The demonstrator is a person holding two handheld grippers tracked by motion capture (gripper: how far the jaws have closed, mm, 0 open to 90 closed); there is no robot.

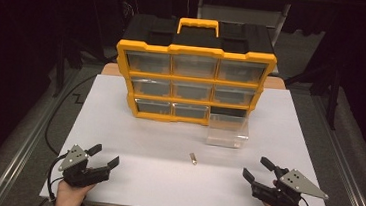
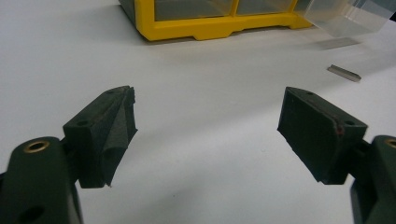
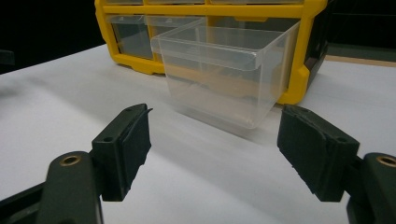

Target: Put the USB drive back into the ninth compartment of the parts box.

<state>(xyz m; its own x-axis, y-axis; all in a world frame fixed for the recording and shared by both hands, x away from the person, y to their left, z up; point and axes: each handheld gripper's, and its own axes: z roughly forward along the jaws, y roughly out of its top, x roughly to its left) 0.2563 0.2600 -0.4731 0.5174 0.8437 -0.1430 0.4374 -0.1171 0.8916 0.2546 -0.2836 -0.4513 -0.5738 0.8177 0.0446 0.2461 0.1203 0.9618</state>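
The clear drawer (image 1: 227, 131) is seen pulled out, resting at 4 o'clock of the yellow organizer (image 1: 194, 84). A small metal piece (image 1: 193, 158) lies loose at table centre. Left gripper (image 1: 104, 159) and right gripper (image 1: 255, 170) are held open, empty; stowing appears outstanding.

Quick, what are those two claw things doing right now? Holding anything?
Left gripper: open, holding nothing, low over the white table.
Right gripper: open, holding nothing, pointed toward the clear drawer.
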